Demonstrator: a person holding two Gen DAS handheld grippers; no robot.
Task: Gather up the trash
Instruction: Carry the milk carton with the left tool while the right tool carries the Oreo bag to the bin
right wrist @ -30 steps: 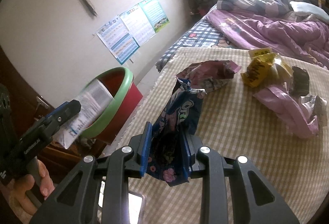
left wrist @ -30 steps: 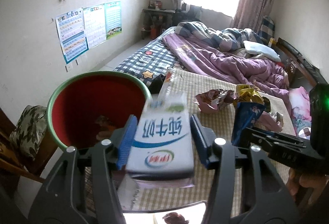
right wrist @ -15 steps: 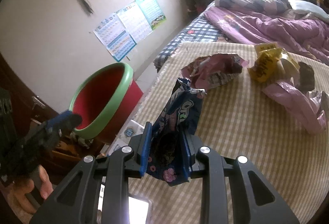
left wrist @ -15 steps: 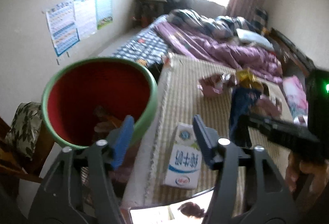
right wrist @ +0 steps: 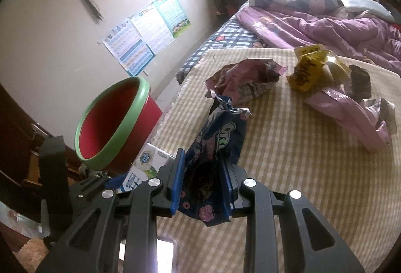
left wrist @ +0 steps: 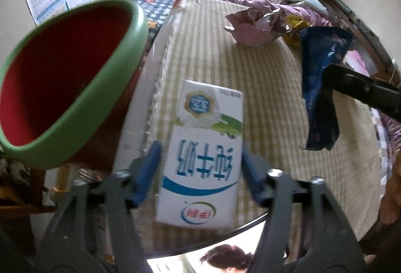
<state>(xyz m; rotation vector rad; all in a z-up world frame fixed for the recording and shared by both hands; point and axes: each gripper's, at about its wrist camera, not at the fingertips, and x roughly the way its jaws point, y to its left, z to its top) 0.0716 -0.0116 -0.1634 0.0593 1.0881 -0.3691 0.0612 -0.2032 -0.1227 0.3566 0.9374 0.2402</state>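
A white milk carton [left wrist: 203,160] lies flat on the checked mat near its left edge, and it shows in the right wrist view [right wrist: 147,165] too. My left gripper [left wrist: 200,167] is open, its blue fingers on either side of the carton with gaps. A red bin with a green rim [left wrist: 65,87] stands left of the mat, also in the right wrist view [right wrist: 112,122]. My right gripper [right wrist: 204,179] is shut on a blue cookie wrapper [right wrist: 220,137] and holds it above the mat; the wrapper shows in the left wrist view [left wrist: 320,87].
A pink wrapper [right wrist: 245,79], a yellow wrapper [right wrist: 308,69] and a pink bag with dark scraps [right wrist: 351,107] lie on the mat [right wrist: 288,160]. A bed with a purple quilt [right wrist: 325,24] is behind. Posters [right wrist: 147,32] hang on the left wall.
The left gripper let go of the milk carton, which dropped onto the mat beside the bin. The open gripper has now come down around it. The right gripper still holds the blue wrapper.
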